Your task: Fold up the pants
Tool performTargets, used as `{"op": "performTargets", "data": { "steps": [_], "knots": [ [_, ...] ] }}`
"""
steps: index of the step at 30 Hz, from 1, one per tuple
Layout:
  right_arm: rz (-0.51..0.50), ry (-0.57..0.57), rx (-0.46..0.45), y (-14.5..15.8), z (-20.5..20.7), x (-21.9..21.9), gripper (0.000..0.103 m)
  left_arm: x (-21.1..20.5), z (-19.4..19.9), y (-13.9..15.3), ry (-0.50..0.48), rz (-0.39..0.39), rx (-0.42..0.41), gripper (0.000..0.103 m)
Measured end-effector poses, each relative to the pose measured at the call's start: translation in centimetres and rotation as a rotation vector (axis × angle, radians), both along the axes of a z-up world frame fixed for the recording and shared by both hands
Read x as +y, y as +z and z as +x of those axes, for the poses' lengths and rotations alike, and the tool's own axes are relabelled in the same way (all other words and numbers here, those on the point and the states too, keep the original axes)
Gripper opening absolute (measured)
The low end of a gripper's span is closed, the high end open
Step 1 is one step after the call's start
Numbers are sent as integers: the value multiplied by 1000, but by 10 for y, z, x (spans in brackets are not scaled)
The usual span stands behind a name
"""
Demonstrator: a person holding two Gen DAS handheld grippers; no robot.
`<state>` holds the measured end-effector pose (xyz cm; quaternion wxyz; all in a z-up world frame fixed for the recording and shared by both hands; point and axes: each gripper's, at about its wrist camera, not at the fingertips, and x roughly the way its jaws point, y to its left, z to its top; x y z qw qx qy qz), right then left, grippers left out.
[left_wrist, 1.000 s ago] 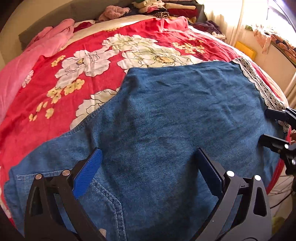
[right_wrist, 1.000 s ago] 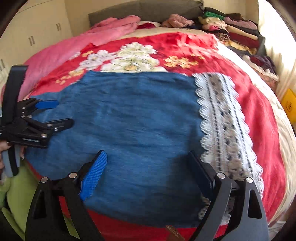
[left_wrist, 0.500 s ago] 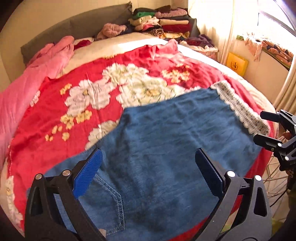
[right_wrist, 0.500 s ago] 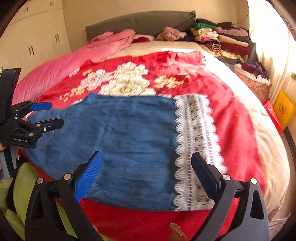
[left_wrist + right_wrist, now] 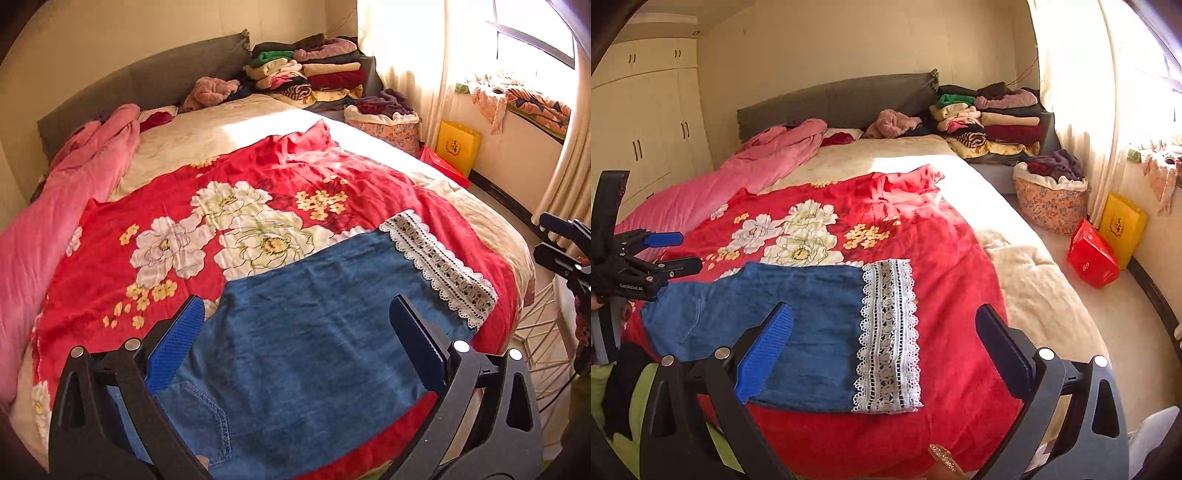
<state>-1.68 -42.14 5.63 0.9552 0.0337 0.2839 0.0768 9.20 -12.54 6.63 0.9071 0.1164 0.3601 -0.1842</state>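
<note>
Blue denim pants (image 5: 314, 332) with a white lace hem (image 5: 439, 266) lie flat on the red floral blanket (image 5: 184, 206) at the bed's near edge. They also show in the right wrist view (image 5: 798, 325), lace hem (image 5: 890, 332) to the right. My left gripper (image 5: 295, 332) is open and empty, held above the pants' waist end. My right gripper (image 5: 882, 336) is open and empty, held above the hem end. Each gripper shows in the other's view: the right (image 5: 554, 240), the left (image 5: 668, 251).
A pink quilt (image 5: 55, 206) lies along the bed's left side. Folded clothes (image 5: 990, 118) are stacked by the grey headboard (image 5: 842, 99). A floral basket (image 5: 1049, 199), a red bag (image 5: 1093, 258) and a yellow bag (image 5: 1123, 229) stand on the floor at right.
Both grippers have pulled back and up from the pants, still open. The pants look smaller and lie flat on the blanket.
</note>
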Motion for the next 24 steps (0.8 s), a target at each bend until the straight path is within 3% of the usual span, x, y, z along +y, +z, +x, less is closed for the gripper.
{"op": "performTargets", "data": {
  "steps": [12, 24],
  "knots": [
    [-19, -48, -70, 19, -22, -25, 98, -43, 5, 11, -82, 4, -14, 94],
    [-1, -74, 9, -14, -12, -34, 98, -69, 19, -10, -114, 42, 21, 94]
  ]
}}
